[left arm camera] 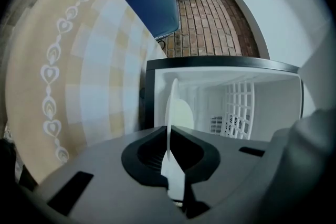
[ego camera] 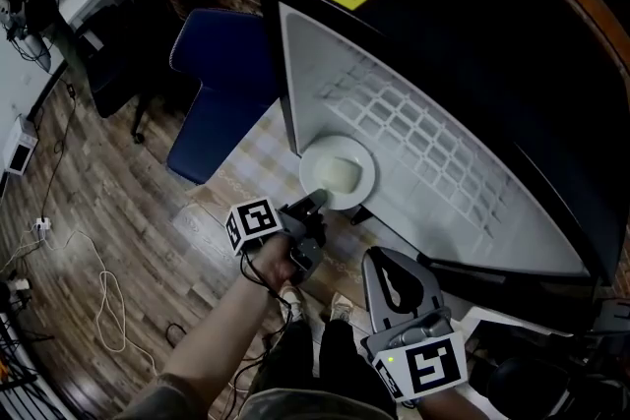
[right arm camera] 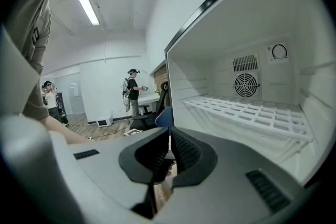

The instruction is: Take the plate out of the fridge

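Note:
A white plate (ego camera: 338,174) lies inside the open white fridge (ego camera: 463,211), near its front edge. My left gripper (ego camera: 315,205) reaches in from below and is shut on the plate's near rim. In the left gripper view the plate (left arm camera: 181,115) stands edge-on, and the left gripper (left arm camera: 169,139) has its dark jaws pinched on the rim. My right gripper (ego camera: 386,261) hangs lower right, outside the fridge and apart from the plate. In its own view the right gripper (right arm camera: 169,147) has its jaws together with nothing between them.
A white wire shelf (right arm camera: 247,110) spans the fridge, with a fan grille (right arm camera: 245,84) on the back wall. A blue chair (ego camera: 221,84) stands left of the fridge on a pale checked mat (left arm camera: 79,71). Cables (ego camera: 103,295) lie on the wood floor. People (right arm camera: 132,89) stand far back.

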{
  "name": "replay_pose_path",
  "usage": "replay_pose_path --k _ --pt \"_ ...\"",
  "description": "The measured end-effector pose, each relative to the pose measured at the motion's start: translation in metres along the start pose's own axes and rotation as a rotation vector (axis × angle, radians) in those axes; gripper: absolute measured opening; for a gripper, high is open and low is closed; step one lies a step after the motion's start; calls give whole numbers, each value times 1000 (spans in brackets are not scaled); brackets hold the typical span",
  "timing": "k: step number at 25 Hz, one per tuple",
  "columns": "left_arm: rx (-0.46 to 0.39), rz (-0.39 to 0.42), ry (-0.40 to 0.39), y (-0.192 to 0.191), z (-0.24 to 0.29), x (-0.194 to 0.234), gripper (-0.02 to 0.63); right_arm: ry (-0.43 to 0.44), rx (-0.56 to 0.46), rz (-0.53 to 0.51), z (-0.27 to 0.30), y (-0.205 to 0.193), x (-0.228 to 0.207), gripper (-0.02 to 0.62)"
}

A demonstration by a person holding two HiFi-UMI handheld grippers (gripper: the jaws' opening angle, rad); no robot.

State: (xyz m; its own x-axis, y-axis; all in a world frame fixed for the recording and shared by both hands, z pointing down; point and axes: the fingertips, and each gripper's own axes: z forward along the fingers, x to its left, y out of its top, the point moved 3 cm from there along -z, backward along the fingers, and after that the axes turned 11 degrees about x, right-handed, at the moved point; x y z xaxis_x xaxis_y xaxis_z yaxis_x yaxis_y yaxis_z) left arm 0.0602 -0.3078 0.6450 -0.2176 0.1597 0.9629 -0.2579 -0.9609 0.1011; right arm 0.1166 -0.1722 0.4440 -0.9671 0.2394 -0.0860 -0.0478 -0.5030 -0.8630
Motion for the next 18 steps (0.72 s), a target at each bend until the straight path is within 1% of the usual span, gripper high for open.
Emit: replay_pose_path --k 3,7,15,18 --pt "14 37 -11 -8 -10 -12 25 -1 -16 -8 -8 4 4 33" --pt "3 39 -34 -20 -26 -28 25 -2 -48 -28 -21 14 11 34" --pt "-20 65 -58 -29 -58 -71 25 -16 -145 -93 -42 57 9 33" --pt "-31 80 -83 -36 -75 -93 25 -21 -183 -116 -54 75 10 34"
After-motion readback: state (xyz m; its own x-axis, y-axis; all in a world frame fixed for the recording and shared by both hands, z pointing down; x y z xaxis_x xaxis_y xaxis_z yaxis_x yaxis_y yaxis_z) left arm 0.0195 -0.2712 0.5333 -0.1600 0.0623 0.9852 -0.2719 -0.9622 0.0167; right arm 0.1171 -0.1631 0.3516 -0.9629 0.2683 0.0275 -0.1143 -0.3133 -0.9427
